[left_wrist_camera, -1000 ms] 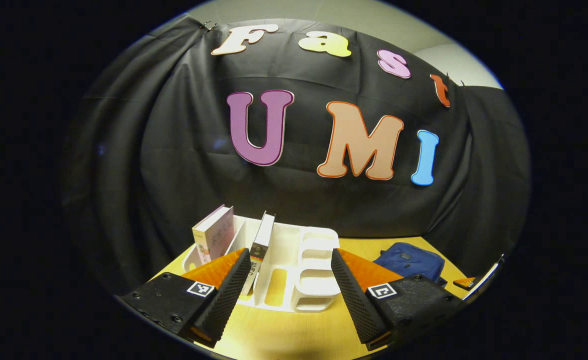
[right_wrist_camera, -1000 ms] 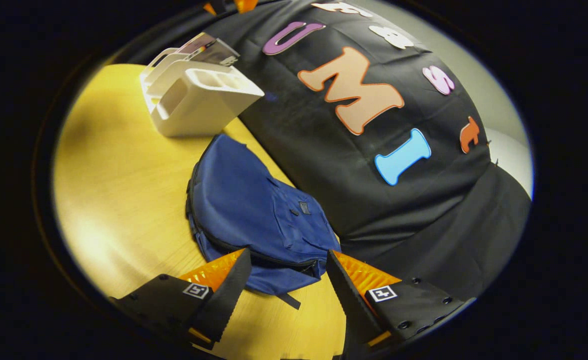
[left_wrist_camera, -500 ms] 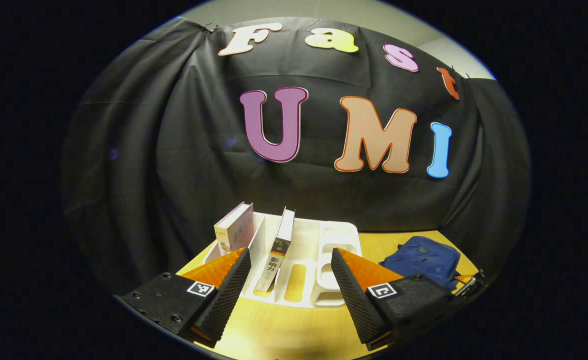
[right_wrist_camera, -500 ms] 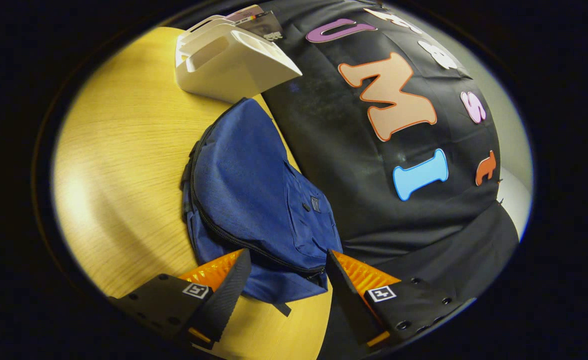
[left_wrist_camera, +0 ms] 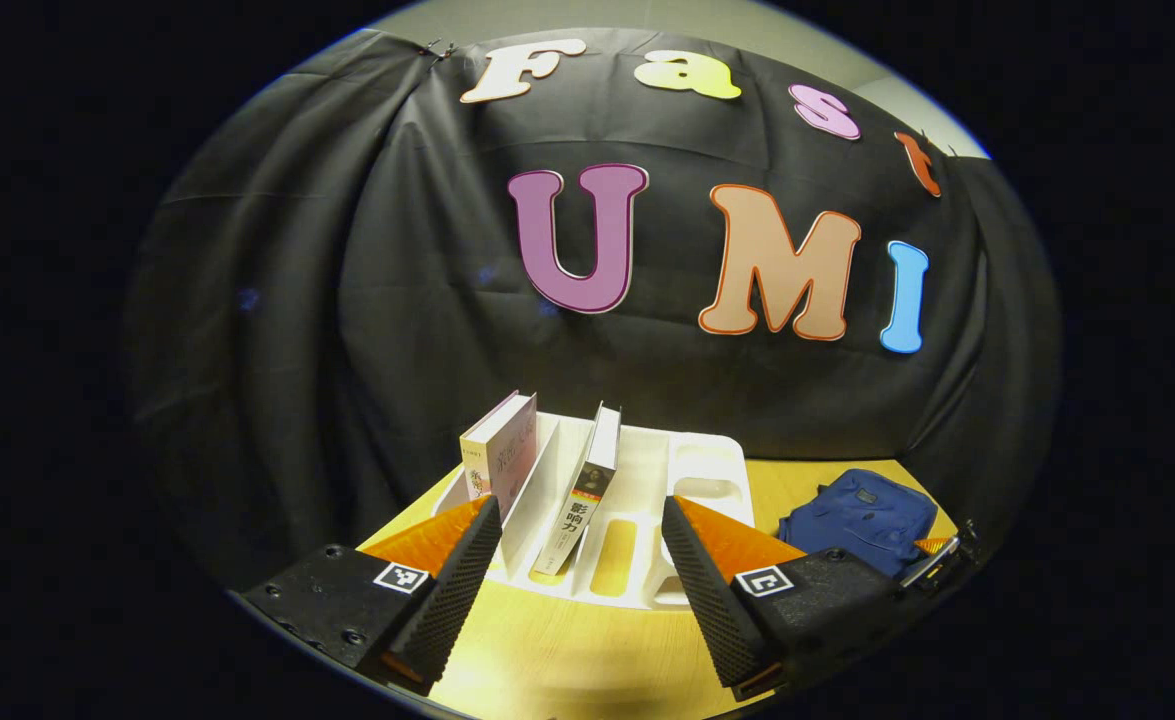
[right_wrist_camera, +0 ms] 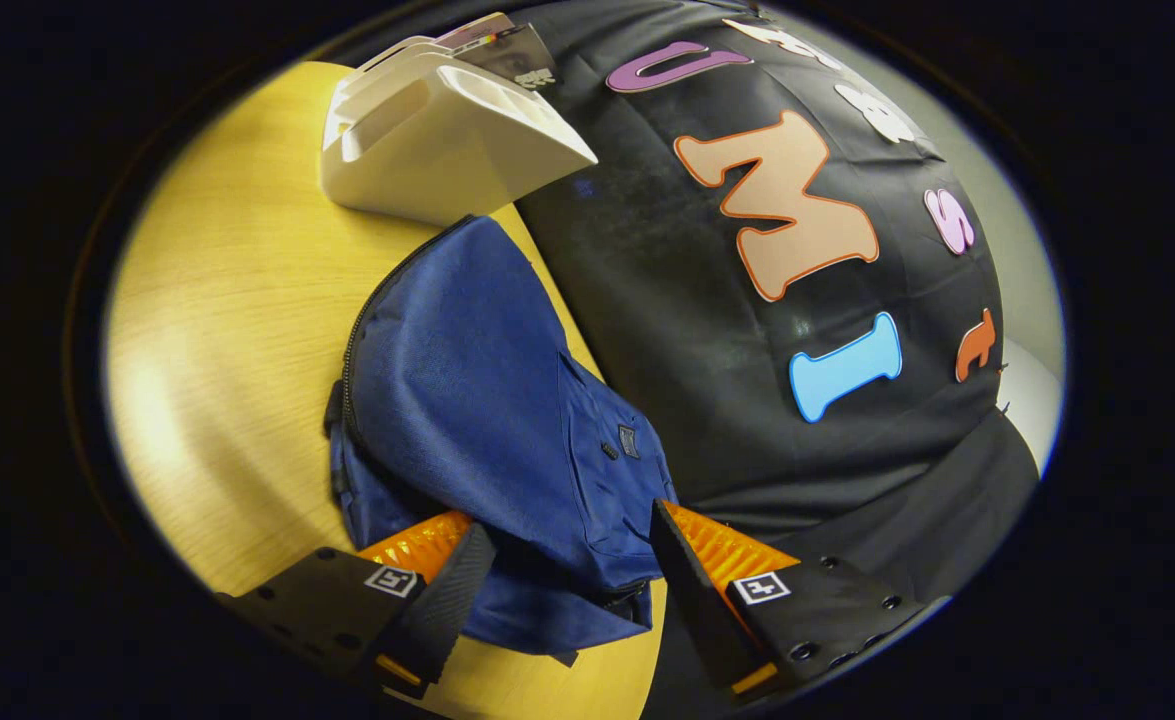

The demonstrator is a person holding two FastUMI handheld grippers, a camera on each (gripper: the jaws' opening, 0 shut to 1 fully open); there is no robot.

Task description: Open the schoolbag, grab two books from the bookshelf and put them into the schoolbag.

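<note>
- Starting on the left in the left gripper view: the left gripper (left_wrist_camera: pixel 581 560) is hanging over the near edge of the table (left_wrist_camera: pixel 567 660) with its fingers spread wide and nothing between them, aiming at the white bookshelf (left_wrist_camera: pixel 647 520).
- Two books are sitting in that rack. The pink book (left_wrist_camera: pixel 499 452) is standing in the leftmost slot, leaning a bit left. The dark-spined book (left_wrist_camera: pixel 583 495) is leaning in the next slot, long axis running up and away from the camera, spine facing the gripper.
- Moving right, the blue schoolbag (right_wrist_camera: pixel 487 400) is lying flat on the table just beside the rack, up against the black cloth wall. Its long axis is running from the rack toward the right gripper, with the zipper line curving along the table-side edge.
- The right gripper (right_wrist_camera: pixel 567 570) is also spread open, straddling the bag's near end, where the zipper seems to finish. I can't tell if either finger is actually touching fabric.
- What could go wrong, I'm guessing: the bag is floppy and unpinned, so pinching fabric instead of the zipper pull would just drag the whole thing. Also those leaning books could tip when one is getting pulled.
</note>
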